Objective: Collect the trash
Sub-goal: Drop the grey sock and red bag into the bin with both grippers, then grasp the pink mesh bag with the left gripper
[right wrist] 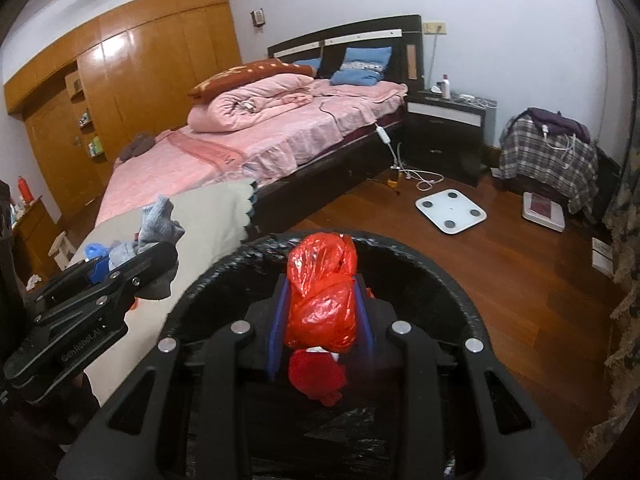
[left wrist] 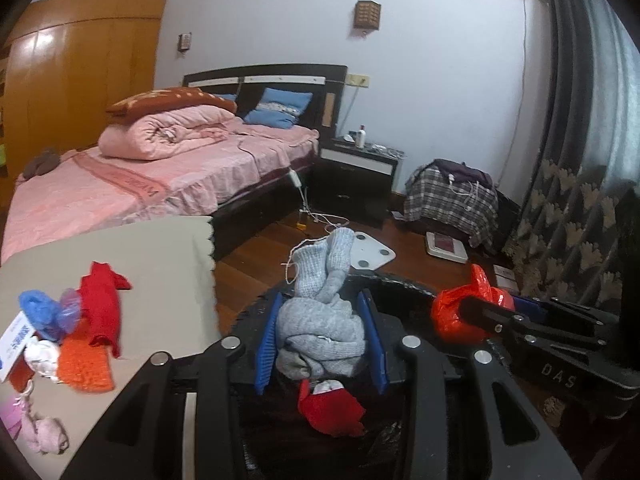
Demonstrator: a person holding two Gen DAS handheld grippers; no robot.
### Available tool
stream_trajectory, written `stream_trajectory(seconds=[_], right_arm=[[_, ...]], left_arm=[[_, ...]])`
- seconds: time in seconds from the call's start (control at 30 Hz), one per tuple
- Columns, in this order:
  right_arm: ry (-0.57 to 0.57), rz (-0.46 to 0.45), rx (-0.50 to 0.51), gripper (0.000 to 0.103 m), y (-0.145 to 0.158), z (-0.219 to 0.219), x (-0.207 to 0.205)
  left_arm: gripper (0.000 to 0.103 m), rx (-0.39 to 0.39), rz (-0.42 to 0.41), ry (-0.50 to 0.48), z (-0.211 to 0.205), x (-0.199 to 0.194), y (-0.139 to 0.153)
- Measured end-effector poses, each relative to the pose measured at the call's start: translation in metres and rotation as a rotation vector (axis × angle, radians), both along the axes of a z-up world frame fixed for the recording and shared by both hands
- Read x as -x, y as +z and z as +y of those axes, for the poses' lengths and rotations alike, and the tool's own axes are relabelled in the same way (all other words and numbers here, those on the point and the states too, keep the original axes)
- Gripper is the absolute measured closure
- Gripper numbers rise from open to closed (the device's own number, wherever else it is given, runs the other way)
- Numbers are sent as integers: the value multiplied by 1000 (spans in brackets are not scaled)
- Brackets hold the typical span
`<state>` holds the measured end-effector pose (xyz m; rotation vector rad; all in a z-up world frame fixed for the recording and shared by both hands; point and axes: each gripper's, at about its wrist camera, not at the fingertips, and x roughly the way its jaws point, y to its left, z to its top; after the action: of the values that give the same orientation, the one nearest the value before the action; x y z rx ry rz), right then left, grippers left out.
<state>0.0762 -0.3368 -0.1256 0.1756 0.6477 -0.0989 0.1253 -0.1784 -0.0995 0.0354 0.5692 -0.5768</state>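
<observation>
Writing: "DAS" is stamped on the right hand-held gripper (left wrist: 452, 316); the left hand-held gripper (right wrist: 120, 258) carries a partly legible mark, "GenRobot.AI".
Left hand-held gripper: clamped on a bundled grey sock (left wrist: 324, 320), held over the black-lined bin (left wrist: 404, 284).
Right hand-held gripper: clamped on a crumpled red plastic bag (right wrist: 322, 300), also over the bin.
In the bin: a red scrap (left wrist: 332, 412).
Bench (left wrist: 160, 264): beige cloth strewn with a red cloth (left wrist: 100, 304), a blue wad (left wrist: 38, 312) and an orange mat (left wrist: 86, 364).
Beyond: pink bed (right wrist: 224, 152), white scale (right wrist: 450, 210) on wooden floor.
</observation>
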Motion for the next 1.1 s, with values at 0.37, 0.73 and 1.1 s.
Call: stream_trajectory(seconds=[0.37,0.73,1.1], right_arm=[[-79,-46,32,9,6,-1,5],[75,-60,14,7,13,73,-24],[287,-34,2,7,3,190,-51]], left_arm=[[27,-18,-45,81,33,0,8],[22,-78,-38,298,138,5,8],[21,-131,-14,514,249,16,-7]])
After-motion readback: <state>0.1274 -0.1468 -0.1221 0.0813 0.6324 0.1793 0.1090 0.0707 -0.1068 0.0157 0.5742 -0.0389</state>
